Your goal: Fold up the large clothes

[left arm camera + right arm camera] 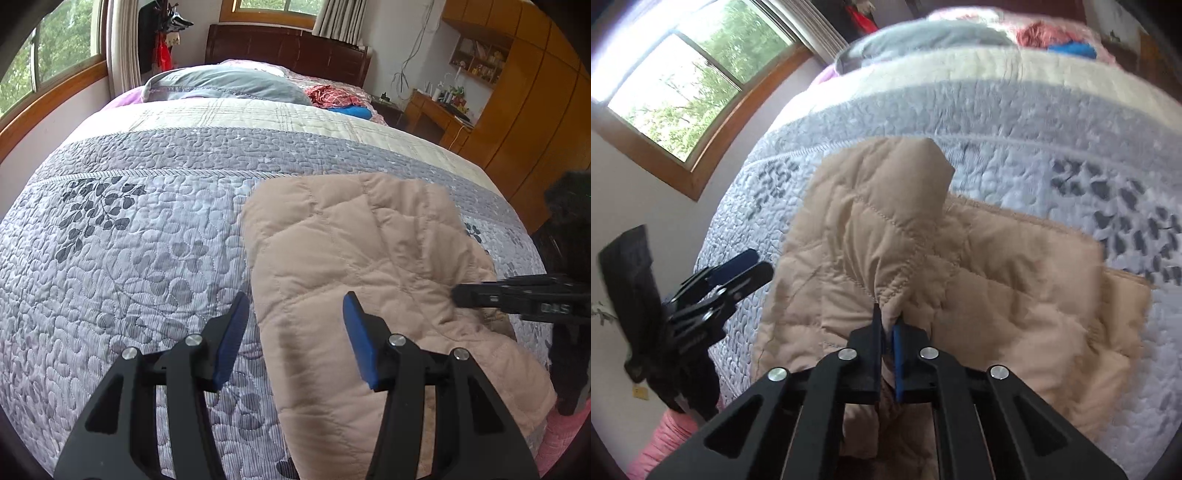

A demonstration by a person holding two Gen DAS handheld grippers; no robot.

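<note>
Right wrist view: mid-fold on the beige quilted jacket, lying on the bed.
My left tongs hover released beside it; my right tongs clench a jacket fold. Next I'd carry that fold across.

The left gripper, black-framed with blue pads, is held angled downward, its jaws parted and nothing clamped between them. The right gripper, likewise tilted downward, is closed on a fold of beige quilted jacket.
</note>
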